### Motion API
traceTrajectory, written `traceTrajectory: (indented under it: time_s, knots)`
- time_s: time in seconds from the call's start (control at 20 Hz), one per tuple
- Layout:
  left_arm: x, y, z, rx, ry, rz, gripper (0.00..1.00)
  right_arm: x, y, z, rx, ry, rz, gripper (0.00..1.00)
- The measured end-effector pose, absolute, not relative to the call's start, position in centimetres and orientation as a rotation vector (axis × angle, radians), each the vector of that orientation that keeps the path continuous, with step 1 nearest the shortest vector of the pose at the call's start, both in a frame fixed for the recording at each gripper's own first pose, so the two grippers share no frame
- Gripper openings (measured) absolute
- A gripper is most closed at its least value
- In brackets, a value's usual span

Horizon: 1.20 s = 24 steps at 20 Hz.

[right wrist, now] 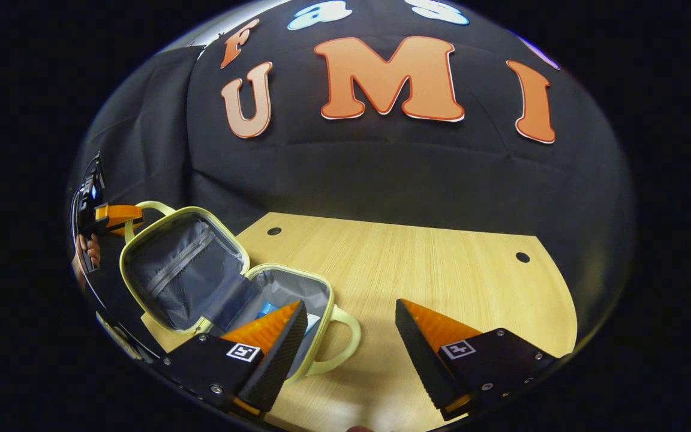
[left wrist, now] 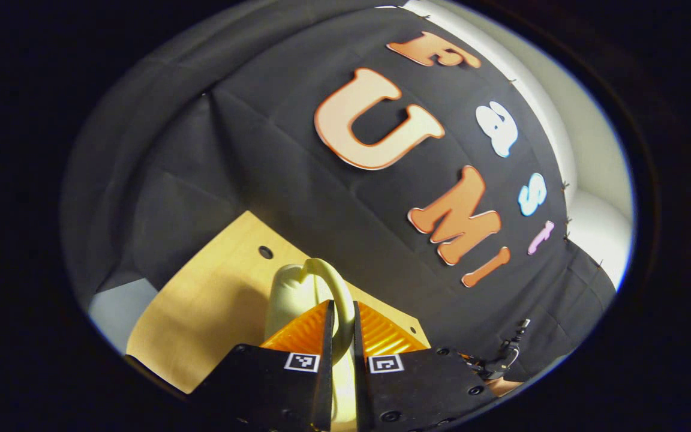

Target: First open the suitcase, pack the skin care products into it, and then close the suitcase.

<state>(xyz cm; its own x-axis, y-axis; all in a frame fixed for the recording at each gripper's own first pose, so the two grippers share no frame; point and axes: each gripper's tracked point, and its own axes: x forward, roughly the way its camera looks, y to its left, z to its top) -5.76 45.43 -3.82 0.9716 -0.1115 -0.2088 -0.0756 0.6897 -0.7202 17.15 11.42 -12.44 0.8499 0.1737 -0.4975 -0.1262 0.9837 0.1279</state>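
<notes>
The pale-yellow hard-shell suitcase lies open at the left end of the light wooden worktop, its lid tilted up to the left, a small blue skin care item inside the base

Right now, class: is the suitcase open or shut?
Open. In the right gripper view the suitcase's lid stands raised, lining showing, its handle pinched by the left hand-held gripper.

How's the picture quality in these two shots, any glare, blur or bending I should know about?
Left gripper view: strongly tilted; the table edge bows, and the suitcase handle pinched in the left gripper looks washed out and soft. Right gripper view: evenly lit and sharp; the table's far edge curves, the right gripper casts a soft shadow, and the open suitcase lining is dim.
</notes>
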Motion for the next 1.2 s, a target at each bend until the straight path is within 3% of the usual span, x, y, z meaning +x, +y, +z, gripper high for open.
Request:
traceTrajectory:
  time_s: [0.5,0.85,1.2]
  knots:
    - [-2.7,27.2,0.3,-0.681,0.296,-0.198,0.16,14.7,4.8,-10.5,0.118,0.442,0.139,0.94]
    - [0.6,18.0,-3.3,-0.652,0.415,-0.287,0.16,13.0,1.1,-11.4,0.153,0.451,0.13,0.94]
    - [2.8,14.8,-7.6,-0.591,0.552,-0.284,0.16,11.6,-2.0,-12.4,0.18,0.46,0.111,0.94]
